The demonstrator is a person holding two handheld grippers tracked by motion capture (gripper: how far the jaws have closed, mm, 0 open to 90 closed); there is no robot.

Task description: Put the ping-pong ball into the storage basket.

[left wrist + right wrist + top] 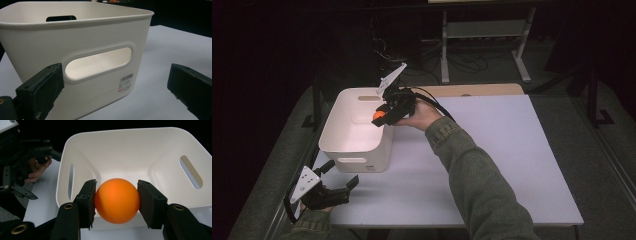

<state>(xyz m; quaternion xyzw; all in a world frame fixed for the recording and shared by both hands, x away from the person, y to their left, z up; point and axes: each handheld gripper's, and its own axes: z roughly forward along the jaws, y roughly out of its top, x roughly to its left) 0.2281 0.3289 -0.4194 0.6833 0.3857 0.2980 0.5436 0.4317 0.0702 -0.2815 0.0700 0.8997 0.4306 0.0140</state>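
An orange ball (117,200) is clamped between the two black jaws of my right gripper (116,201). In the high view that gripper (382,116) hangs over the right rim of a white plastic bin (353,135), with the ball (378,116) just above the edge. The bin's inside (130,157) holds nothing. My left gripper (339,176) rests low at the table's front left corner, open, its jaws pointed at the bin's near wall. The bin's handle slot (98,62) faces it in the left gripper view, and nothing lies between the jaws.
The white table (497,150) stretches bare to the right of the bin. A wooden strip (482,90) runs along its far edge. Behind it stand a white frame's legs (522,50) and cables on a dark floor.
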